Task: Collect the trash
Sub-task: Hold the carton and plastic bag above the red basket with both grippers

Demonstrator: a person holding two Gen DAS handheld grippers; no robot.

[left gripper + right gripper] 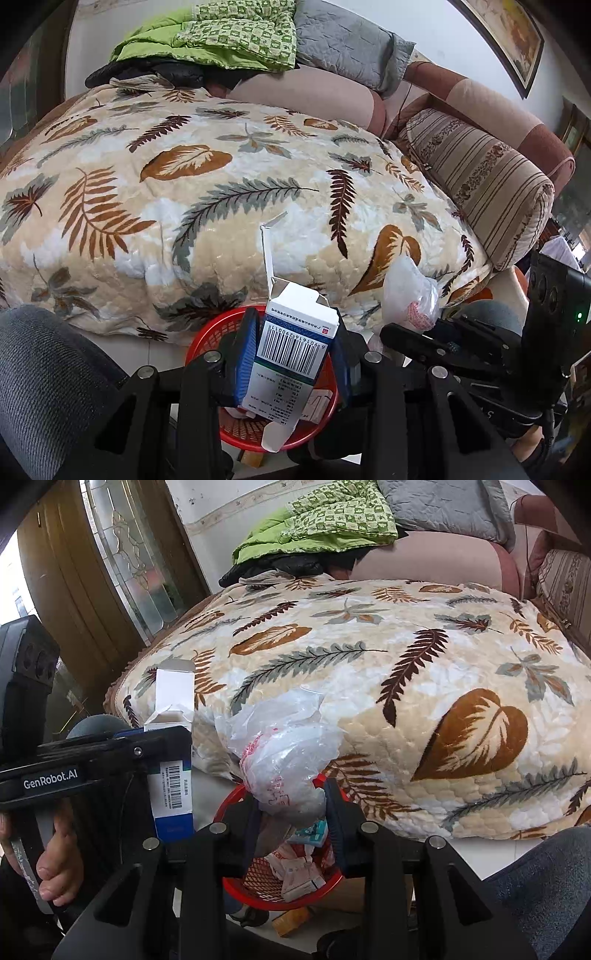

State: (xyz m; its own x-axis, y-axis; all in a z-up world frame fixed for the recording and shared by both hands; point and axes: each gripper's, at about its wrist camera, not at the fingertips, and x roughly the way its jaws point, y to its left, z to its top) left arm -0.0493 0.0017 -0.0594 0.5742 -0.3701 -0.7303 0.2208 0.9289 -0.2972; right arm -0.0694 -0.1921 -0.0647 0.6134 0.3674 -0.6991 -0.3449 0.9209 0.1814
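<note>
Lettering "GenRobot.AI" (50, 774) sits on the left gripper's body at the left edge of the right wrist view. Left gripper (295, 354), partly closed, clamps a white-and-blue carton (291, 350) printed with a barcode, flaps open, low centre over the red basket (207, 332). Right gripper (291, 808), nearly closed, pinches a crumpled clear plastic bag (284, 746) with red print above that basket, which holds packets. Behind spreads the leaf-patterned blanket (207, 192).
</note>
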